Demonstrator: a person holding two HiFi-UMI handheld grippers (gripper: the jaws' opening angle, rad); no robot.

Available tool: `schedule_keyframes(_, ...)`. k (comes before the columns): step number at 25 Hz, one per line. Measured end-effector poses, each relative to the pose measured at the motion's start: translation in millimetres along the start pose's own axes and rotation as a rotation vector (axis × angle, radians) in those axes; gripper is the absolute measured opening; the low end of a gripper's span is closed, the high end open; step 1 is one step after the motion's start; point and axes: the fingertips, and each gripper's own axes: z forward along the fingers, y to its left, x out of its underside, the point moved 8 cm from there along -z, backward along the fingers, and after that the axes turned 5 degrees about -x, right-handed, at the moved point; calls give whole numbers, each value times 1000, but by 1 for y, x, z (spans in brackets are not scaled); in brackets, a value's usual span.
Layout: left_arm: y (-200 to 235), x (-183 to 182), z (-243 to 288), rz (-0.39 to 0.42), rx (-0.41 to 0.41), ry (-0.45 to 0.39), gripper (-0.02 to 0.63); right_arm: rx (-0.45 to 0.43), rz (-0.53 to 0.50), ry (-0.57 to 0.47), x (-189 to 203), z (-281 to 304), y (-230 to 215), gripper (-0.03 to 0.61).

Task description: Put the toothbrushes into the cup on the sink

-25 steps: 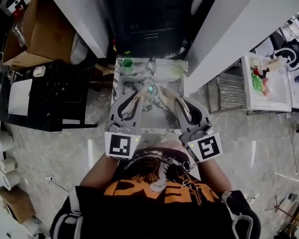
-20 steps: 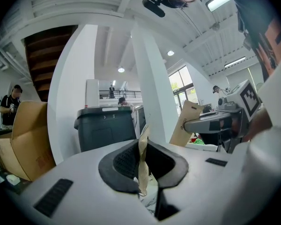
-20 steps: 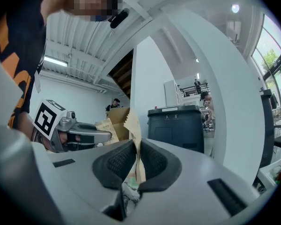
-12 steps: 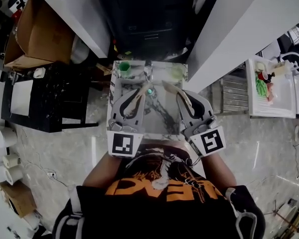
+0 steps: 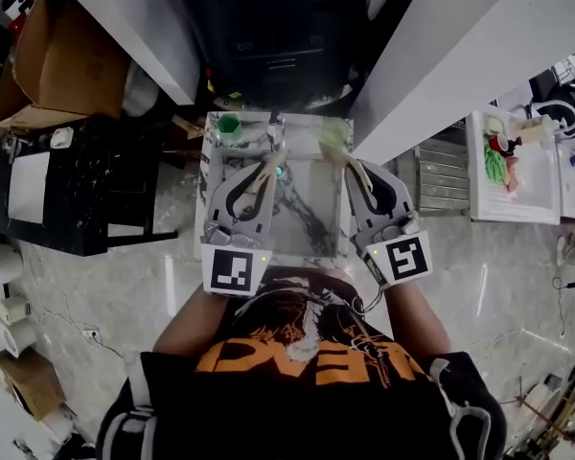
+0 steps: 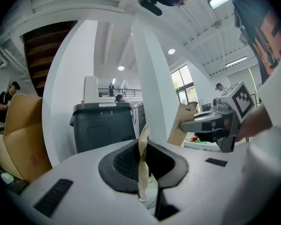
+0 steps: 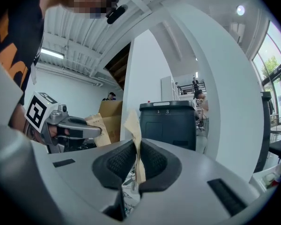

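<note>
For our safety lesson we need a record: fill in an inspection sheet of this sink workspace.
Surface: marble sink top.
Job's things: green cup, pale cup at the far edge; left packet and right packet, tan paper, likely wrapped toothbrushes.
Clutter: small teal item, unclear.
Grippers: left gripper shut on left packet; right gripper shut on right packet.
Cables: thin cable on floor.
Surroundings: cardboard box, black cart, white tray.

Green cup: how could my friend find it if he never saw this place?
Look straight ahead of the person for the white marble sink with dark veins. The green cup stands at its far left corner. It is bright green, while the pale cup at the far right corner is much lighter.
</note>
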Motion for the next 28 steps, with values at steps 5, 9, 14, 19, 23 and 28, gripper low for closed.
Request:
schedule_keyframes(5, 6, 1, 1, -2, -11, -1, 54, 59, -32, 82, 25, 9, -29, 43)
schedule_keyframes(9, 10, 5, -4, -8, -33, 10, 54, 88, -42, 117, 47, 24, -51, 43)
schedule_keyframes(14, 18, 10, -9, -5, -64, 42, 54, 107, -17, 170, 83, 47, -74, 43)
schedule_keyframes(19, 24, 9, -13, -5, -103, 45, 54, 117, 32, 227, 126, 67, -91, 43)
schedule_keyframes(23, 28, 11, -17, -12, -140, 73, 54, 116, 58, 276, 161, 80, -99, 43)
schedule_keyframes(28, 32, 14, -22, 2, -178, 119, 54, 125, 78, 308, 193, 90, -104, 43)
